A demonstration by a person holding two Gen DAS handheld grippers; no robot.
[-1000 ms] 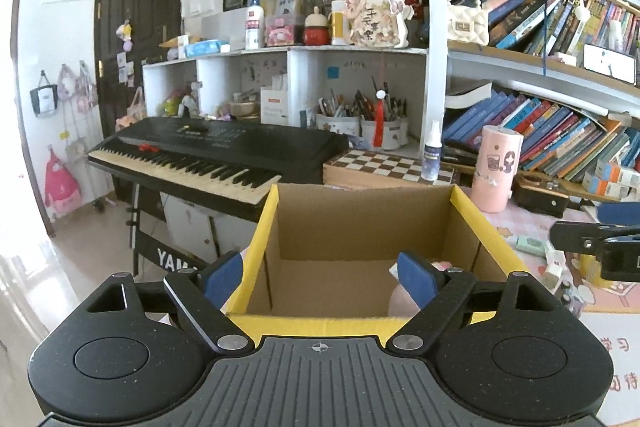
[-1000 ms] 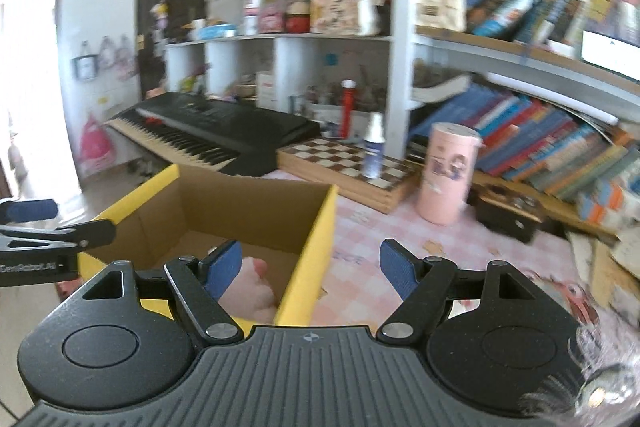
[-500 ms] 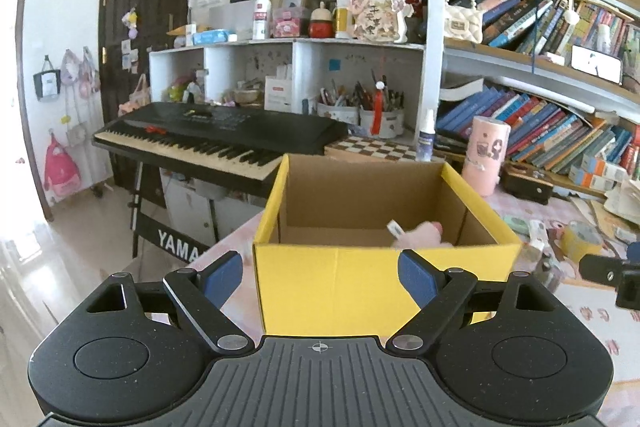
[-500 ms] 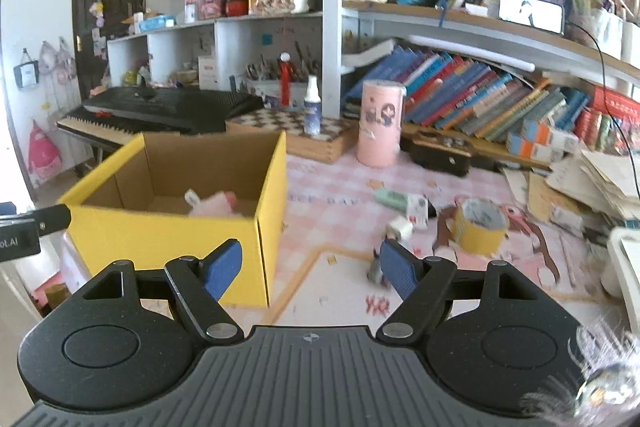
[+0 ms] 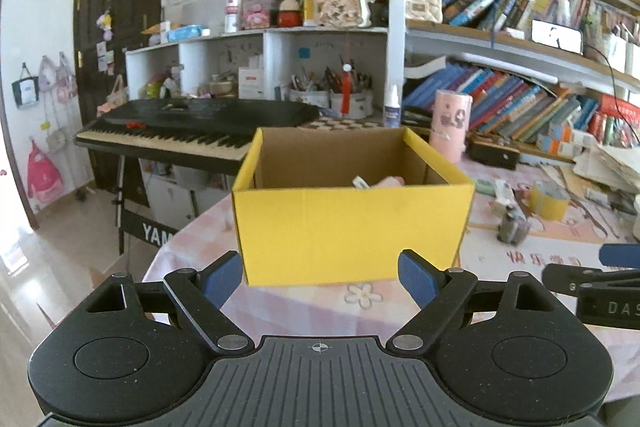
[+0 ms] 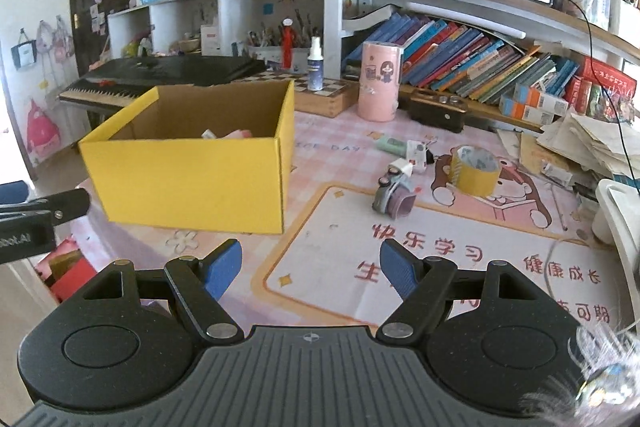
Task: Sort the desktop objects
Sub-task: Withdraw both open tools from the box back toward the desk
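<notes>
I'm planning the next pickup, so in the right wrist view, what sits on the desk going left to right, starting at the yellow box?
yellow box → toy car → tape roll → stack of papers

Both grippers, left [image 5: 320,277] and right [image 6: 310,269], now sit back from the yellow box [image 5: 352,227], no longer over its opening.

The box [image 6: 188,183] is cardboard: matt yellow paper outside, raw brown inside. Beside it the bench [image 6: 332,219] wears a smooth, printed pink mat with a slight sheen. Right of the box, the tape roll [image 6: 476,171] looks glossy yellow plastic. Behind the box, the chessboard case [image 6: 324,99] is varnished wood. Each hand-held gripper [image 5: 320,277] [image 6: 310,267] is speckled matt black plastic with ribbed blue pads [image 6: 394,273] and bright metal pivot pins.
</notes>
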